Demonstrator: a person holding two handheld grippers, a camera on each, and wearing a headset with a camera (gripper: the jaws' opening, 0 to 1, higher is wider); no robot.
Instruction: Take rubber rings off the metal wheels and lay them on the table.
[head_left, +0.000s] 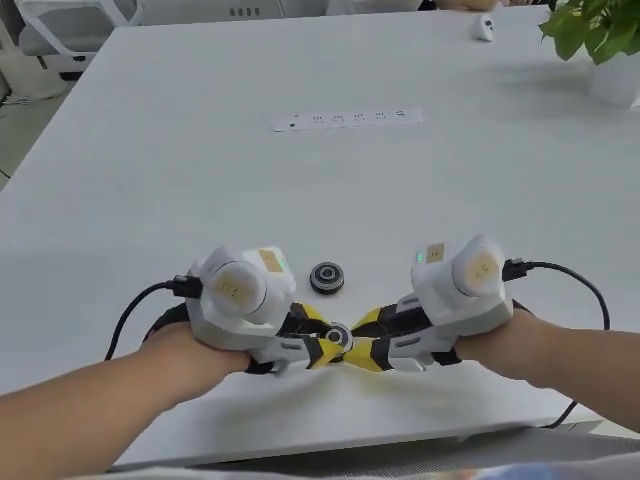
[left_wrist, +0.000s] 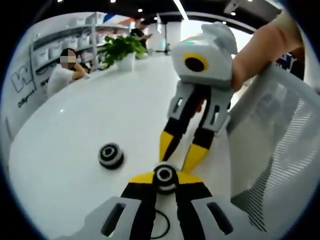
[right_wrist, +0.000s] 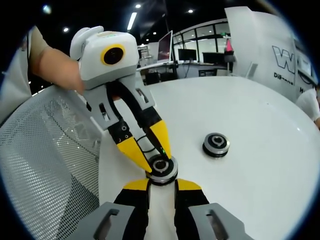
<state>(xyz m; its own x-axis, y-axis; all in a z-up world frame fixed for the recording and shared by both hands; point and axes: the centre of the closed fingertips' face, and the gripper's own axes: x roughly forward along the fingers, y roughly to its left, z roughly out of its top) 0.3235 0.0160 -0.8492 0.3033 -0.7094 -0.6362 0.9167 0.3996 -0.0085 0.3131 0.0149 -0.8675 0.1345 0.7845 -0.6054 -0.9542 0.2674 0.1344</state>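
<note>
— How far along are you?

— Early, I'd judge. My left gripper (head_left: 322, 347) is clamped on one wheel (head_left: 338, 337) at the near edge of the table (head_left: 150, 150). Whether it is lifted or resting there, I can't tell. Its ring (left_wrist: 165, 189) looks to be on. My right gripper (head_left: 357, 347) meets it nose to nose, jaws a little apart and tips at the wheel's rim. Whether they have the ring pinched, I cannot tell.

— And the rest?

— A second wheel (head_left: 327, 277) lies flat just beyond the grippers, untouched, with its black ring on. So both look left to strip. In the left gripper view a thin dark loop (left_wrist: 168, 224) lies under my jaws. It may be a ring already off or a cable; I can't say which.

— Anything in the way?

— Little. A power strip (head_left: 348, 119) sits well beyond, mid-table, and a plant (head_left: 592, 30) stands at the far right corner. A mesh chair (right_wrist: 50, 165) is close by the table edge, and cables (head_left: 130, 315) trail from both grippers. The real crowding is four jaw tips around one small wheel.
</note>
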